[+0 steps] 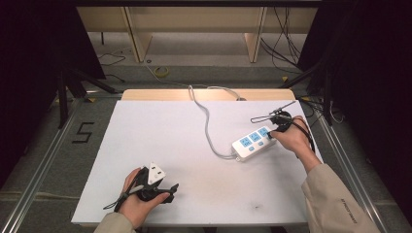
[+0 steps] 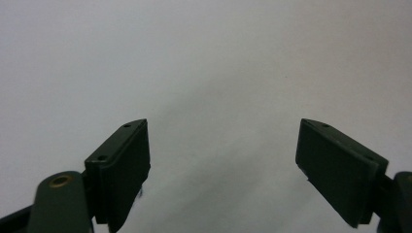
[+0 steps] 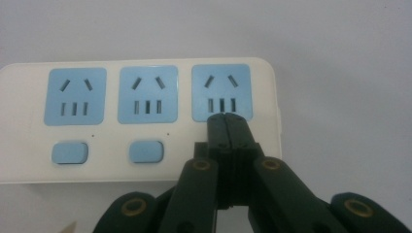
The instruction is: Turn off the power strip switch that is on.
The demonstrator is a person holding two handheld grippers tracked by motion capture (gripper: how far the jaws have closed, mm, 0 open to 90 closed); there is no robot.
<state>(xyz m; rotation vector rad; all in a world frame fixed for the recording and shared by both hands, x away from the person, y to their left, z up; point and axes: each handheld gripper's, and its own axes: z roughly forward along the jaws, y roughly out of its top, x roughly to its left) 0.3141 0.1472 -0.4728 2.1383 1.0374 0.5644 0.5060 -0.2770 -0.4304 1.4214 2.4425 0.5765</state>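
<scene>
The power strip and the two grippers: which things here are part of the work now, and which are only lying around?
Part of the work:
- power strip, white with blue sockets and buttons
- right gripper, jaws closed, tip over the strip's third button position
- left gripper, jaws open over the bare white table

Only lying around:
- cables on the floor behind the table
- the "5" floor marking

Power strip on table right; cable runs behind.
</scene>
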